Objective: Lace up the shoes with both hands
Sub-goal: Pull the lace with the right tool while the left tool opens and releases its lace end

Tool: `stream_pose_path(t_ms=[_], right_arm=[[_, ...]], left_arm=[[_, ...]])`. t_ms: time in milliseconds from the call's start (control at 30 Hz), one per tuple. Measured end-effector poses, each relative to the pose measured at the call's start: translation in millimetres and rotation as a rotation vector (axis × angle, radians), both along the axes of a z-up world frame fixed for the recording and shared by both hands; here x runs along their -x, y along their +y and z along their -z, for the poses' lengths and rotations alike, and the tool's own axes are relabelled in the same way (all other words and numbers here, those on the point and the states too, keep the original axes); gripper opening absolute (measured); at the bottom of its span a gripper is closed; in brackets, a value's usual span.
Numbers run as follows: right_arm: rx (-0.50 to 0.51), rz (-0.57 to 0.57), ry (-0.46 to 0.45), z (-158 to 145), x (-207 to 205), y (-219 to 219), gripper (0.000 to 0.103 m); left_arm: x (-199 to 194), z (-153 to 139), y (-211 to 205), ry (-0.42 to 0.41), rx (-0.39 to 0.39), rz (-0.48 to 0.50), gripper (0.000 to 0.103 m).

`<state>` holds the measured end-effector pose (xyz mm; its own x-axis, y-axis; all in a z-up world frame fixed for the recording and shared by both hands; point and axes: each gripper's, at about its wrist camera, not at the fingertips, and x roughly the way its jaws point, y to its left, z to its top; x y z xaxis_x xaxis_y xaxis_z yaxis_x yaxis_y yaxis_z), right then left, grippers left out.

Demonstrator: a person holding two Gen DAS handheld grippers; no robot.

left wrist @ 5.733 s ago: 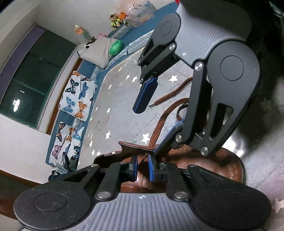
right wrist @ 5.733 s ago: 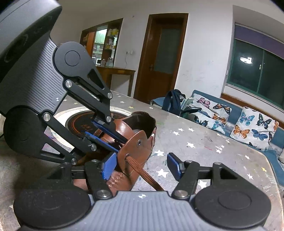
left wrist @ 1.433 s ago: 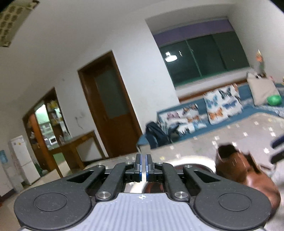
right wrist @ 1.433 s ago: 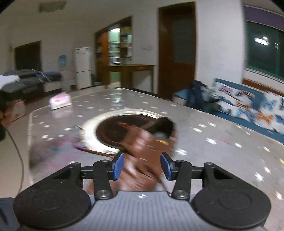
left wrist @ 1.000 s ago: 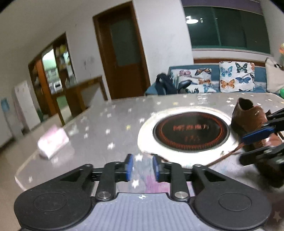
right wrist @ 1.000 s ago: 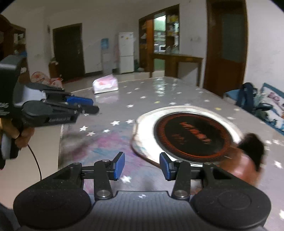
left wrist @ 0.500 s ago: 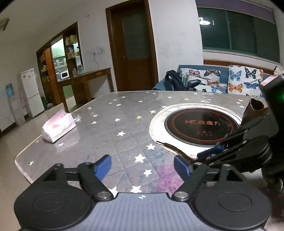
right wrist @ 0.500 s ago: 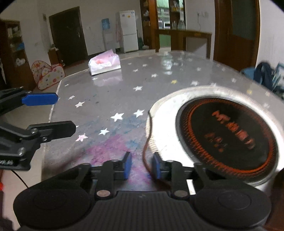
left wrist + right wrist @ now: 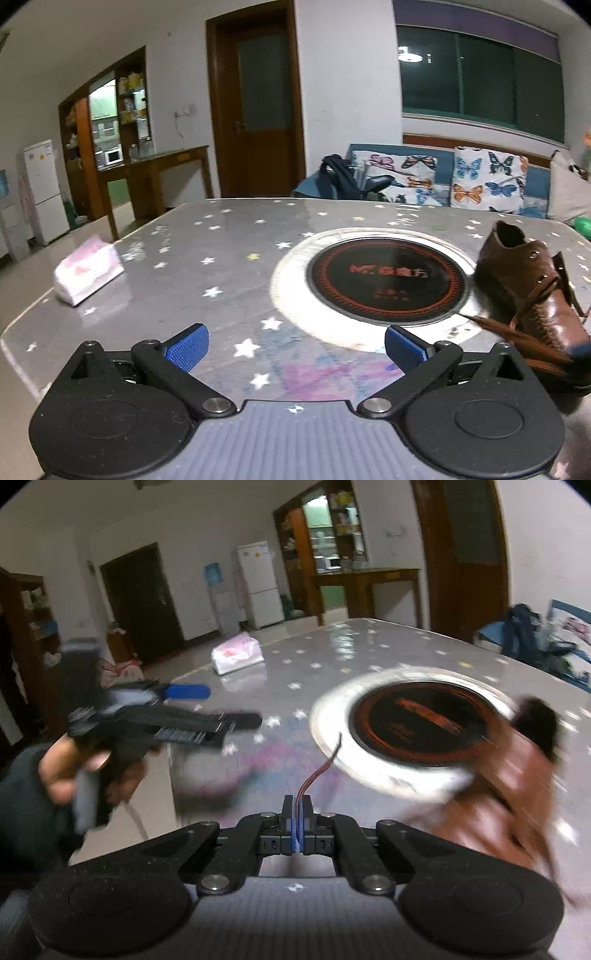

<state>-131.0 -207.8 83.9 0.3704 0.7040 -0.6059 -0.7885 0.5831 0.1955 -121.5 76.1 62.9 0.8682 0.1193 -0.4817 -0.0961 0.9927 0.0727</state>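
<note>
While the right gripper (image 9: 297, 825) presses its blue pads together on a brown lace (image 9: 317, 771), the free end of that lace curves up and forward over the table (image 9: 369, 657), its dark tip lying near the pale rim of the round cooktop (image 9: 424, 716). Right of this gripper the brown shoe (image 9: 517, 775) is a blur at the cooktop's near right edge; its laces cannot be made out in the right wrist view.

Left of it, the left gripper (image 9: 236, 707) hangs above the table edge, gripped by the left hand (image 9: 79, 764), its two fingers spread, one blue pad (image 9: 186, 691) showing.

From the left wrist view, the left gripper (image 9: 293, 345) has its jaws wide apart with nothing between them, over a purple-stained patch of the star-dotted table (image 9: 229, 243). Just beyond lies the cooktop (image 9: 384, 280), a dark disc with orange rings inside a pale ring. At its right edge stands the shoe (image 9: 532, 291), upright, heel opening toward the far side, toe toward the camera. A lace (image 9: 517, 336) runs loosely from its eyelets down across the toe and out over the cooktop rim.

Farther left, near the table's edge, sits a pink-and-white tissue pack (image 9: 88, 275). Behind the table are a sofa (image 9: 443, 177) with butterfly cushions, a dark bag (image 9: 340, 177), a brown door (image 9: 258, 110) and a white fridge (image 9: 42, 192).
</note>
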Motion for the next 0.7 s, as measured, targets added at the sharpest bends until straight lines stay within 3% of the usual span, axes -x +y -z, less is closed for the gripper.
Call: stream_pose_path(t_ms=[200,467,700], right_arm=[[0.179,0.046,-0.023,-8.5,48.7,-61.7,0.001],[0.342,0.165,-0.008,-12.0,67.3,-109.9,0.001],[0.365,0.433,0.039,-8.4,69.1,-176.0,0.001]], left_arm=[[-14.2,0.3,-28.7,0.015,0.006,0.072,0.103],[-18.2,-0.7,-52.9,0.022,-0.034,0.134,0.103],[-26.6,3.8,-57.7,0.055,0.001,0.147,0.103]])
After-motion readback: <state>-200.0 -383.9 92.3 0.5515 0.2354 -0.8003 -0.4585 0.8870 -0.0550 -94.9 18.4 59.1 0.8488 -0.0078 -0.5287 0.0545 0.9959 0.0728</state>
